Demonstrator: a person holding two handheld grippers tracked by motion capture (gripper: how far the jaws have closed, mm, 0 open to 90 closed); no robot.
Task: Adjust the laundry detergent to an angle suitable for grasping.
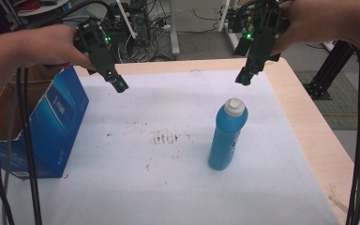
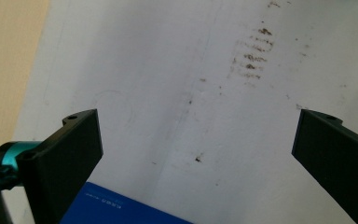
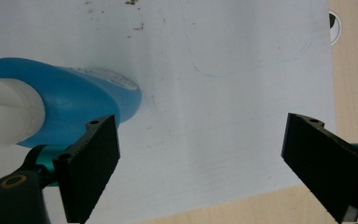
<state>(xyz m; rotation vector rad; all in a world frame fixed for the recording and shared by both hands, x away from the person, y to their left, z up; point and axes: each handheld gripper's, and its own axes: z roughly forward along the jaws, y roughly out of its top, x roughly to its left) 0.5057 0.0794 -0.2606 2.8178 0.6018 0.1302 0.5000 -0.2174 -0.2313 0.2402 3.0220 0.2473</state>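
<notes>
Box: an open blue cardboard box [image 1: 51,126] stands at the near left of the desk [image 1: 309,140], on the white sheet [image 1: 168,178]; nothing of the work lies in it that I can see.
Bottle: the blue bottle [image 1: 227,136] with its white cap [image 1: 236,106] stands upright right of centre, untouched, well apart from the box.
Right gripper: the right gripper [image 1: 243,77] hangs above and beyond the bottle, jaws spread wide, holding nothing.
Left gripper: the left gripper [image 1: 118,84] hovers beyond the box, jaws spread, holding nothing.
Progress: judged barely begun; the grasp and whatever move follows, likely into the box, are all left.
</notes>
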